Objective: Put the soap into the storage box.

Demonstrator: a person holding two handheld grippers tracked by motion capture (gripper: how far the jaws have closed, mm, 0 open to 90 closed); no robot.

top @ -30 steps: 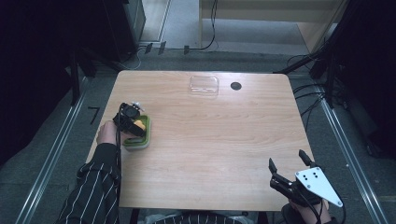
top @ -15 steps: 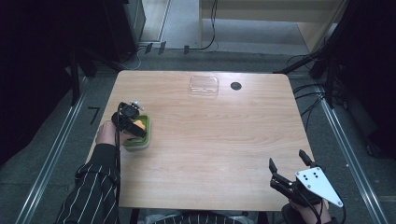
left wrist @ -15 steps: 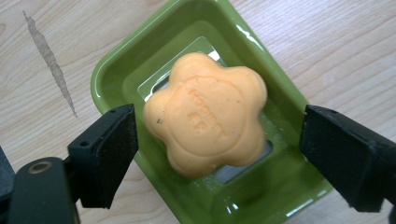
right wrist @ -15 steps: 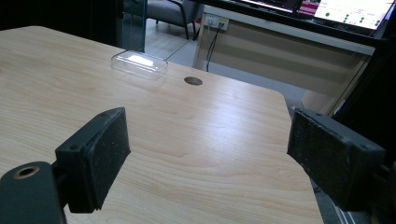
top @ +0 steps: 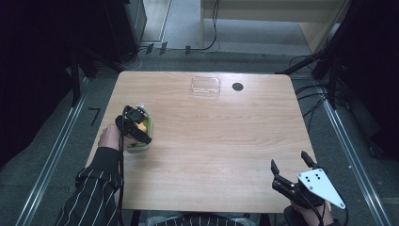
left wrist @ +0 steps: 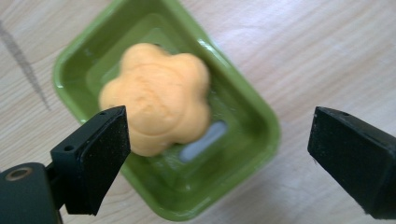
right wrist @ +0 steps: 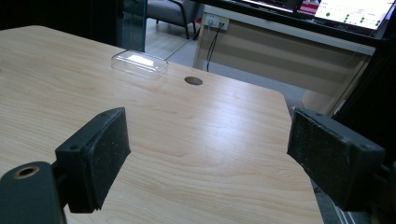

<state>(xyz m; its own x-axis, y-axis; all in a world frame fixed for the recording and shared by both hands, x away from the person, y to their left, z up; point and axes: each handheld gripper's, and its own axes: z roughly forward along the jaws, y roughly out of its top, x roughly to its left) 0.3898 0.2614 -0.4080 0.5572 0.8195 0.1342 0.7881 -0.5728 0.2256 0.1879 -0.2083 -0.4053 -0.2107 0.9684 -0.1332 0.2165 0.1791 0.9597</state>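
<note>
While both grippers' jaws stand spread, an orange flower-shaped piece (left wrist: 156,95) lies inside the green tray (left wrist: 243,149).

The high view is looking forward and down over the whole table (top: 211,141). The left gripper view is peering straight down, close above the green tray (left wrist: 243,154), while the right gripper view is facing low across the tabletop toward the clear lid (right wrist: 139,64), which the high view is also showing.

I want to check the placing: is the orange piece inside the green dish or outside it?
Inside. In the left gripper view the orange piece lies in the green dish, its rim all around it. The left gripper stands open above, jaws just opened.
</note>
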